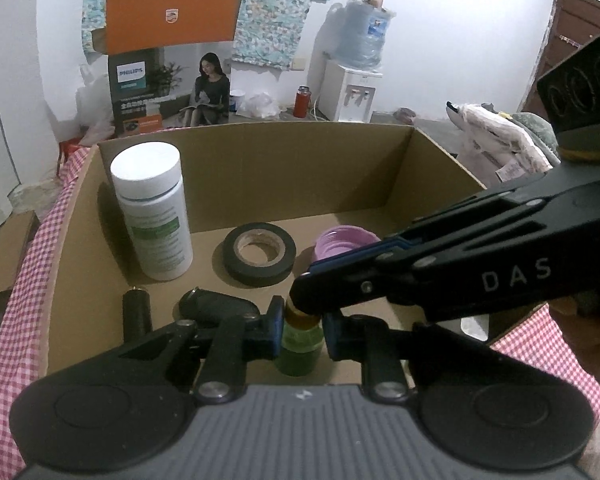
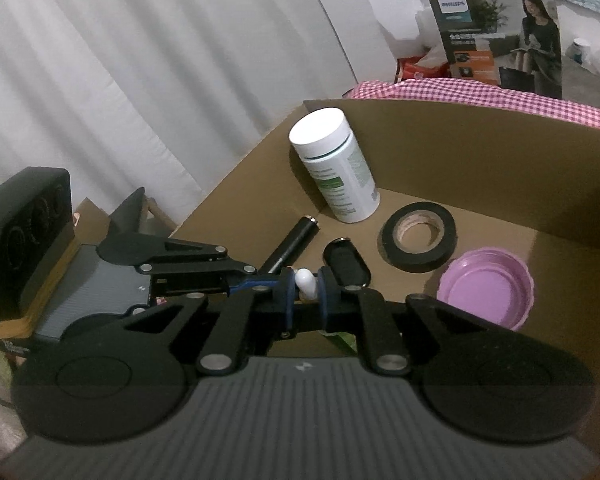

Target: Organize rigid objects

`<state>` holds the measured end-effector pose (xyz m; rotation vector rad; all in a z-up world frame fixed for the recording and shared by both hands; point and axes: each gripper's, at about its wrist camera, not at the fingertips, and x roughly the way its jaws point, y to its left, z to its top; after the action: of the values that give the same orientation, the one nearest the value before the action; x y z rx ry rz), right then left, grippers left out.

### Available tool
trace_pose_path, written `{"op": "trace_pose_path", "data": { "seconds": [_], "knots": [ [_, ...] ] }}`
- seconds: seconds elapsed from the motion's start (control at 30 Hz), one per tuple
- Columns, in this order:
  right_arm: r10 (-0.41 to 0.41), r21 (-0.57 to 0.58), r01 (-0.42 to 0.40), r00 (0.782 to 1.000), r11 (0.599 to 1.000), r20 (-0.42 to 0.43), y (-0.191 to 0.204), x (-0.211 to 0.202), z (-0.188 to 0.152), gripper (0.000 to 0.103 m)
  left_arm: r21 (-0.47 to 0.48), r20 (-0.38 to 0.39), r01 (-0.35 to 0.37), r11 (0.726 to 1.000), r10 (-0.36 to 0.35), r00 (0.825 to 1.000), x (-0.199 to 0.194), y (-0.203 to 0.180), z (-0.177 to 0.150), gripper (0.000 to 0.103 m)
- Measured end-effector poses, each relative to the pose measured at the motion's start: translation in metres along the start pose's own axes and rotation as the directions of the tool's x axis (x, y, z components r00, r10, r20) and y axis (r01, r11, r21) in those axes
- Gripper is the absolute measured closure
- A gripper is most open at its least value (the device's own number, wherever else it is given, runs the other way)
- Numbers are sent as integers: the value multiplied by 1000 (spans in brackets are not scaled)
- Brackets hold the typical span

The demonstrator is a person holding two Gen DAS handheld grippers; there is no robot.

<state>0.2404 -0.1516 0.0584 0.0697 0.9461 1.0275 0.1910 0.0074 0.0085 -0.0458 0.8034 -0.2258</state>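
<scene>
My left gripper [image 1: 302, 330] is shut on a small green bottle [image 1: 300, 346] with an amber neck, held upright inside the cardboard box [image 1: 260, 168]. My right gripper [image 2: 305, 286] comes in from the right and is shut on the bottle's white cap [image 2: 305, 283] at its top; in the left wrist view its tips [image 1: 300, 294] sit on the bottle's neck. In the box lie a white supplement bottle [image 1: 152, 210], a roll of black tape [image 1: 259, 254], a purple lid [image 1: 342, 242], a black cylinder [image 1: 137, 312] and a black oval case [image 1: 216, 306].
The box stands on a red-checked cloth [image 1: 16, 320]. Behind it are a Philips carton [image 1: 168, 56] and a water dispenser [image 1: 352, 80]. A white curtain [image 2: 120, 60] hangs to the left in the right wrist view.
</scene>
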Motion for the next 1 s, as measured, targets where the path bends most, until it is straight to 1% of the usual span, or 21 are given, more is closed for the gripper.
{"op": "trace_pose_path", "data": {
  "seconds": [0.17,0.23,0.27,0.33,0.37,0.4,0.43,0.47,0.5,0.53,0.6,0.63,0.7,0.8,0.93,1.0],
  "knots": [
    [-23,7,23,1000,1000,-21,4,-3,0,88,11,11,23,1000,-23,1000,-1,-1,-3,81],
    [-33,17,33,999,999,-20,5,-11,3,81,8,15,31,999,-31,999,-1,0,-4,78],
    [-41,22,41,999,999,-12,5,-16,5,73,2,14,36,999,-36,999,-1,1,-4,76],
    [-72,31,72,997,997,15,5,-29,11,66,-11,24,53,999,-53,998,-3,3,-6,65],
    [-91,35,90,995,995,28,5,-35,15,63,-14,30,59,998,-58,998,-5,3,-7,63],
    [-109,43,107,993,993,39,4,-41,21,62,-15,35,66,998,-66,997,-7,4,-8,57],
    [-125,52,123,991,991,44,3,-45,26,62,-14,40,74,997,-74,996,-10,4,-9,49],
    [-136,59,134,990,989,42,1,-47,31,62,-13,47,83,997,-82,996,-13,5,-11,45],
    [-148,70,145,988,987,33,-2,-47,35,61,-12,56,89,996,-88,995,-16,6,-13,37],
    [-163,85,161,987,983,13,-6,-44,40,59,-9,66,97,995,-96,993,-20,6,-15,31],
    [-183,126,188,982,974,-50,-16,-33,46,51,1,89,111,994,-111,990,-29,8,-20,27],
    [-186,148,198,979,969,-88,-21,-25,47,50,4,101,114,993,-114,988,-33,8,-21,22],
    [-195,187,224,967,956,-162,-33,-8,48,49,7,124,124,992,-124,985,-42,11,-24,18],
    [-188,268,261,944,927,-270,-54,18,46,48,1,146,149,989,-148,978,-53,17,-28,16],
    [-191,338,318,914,886,-358,-73,41,41,44,12,168,158,987,-157,973,-66,22,-36,13],
    [-178,376,331,904,865,-388,-79,48,37,41,20,173,157,987,-158,972,-72,24,-40,13]
  ]
}}
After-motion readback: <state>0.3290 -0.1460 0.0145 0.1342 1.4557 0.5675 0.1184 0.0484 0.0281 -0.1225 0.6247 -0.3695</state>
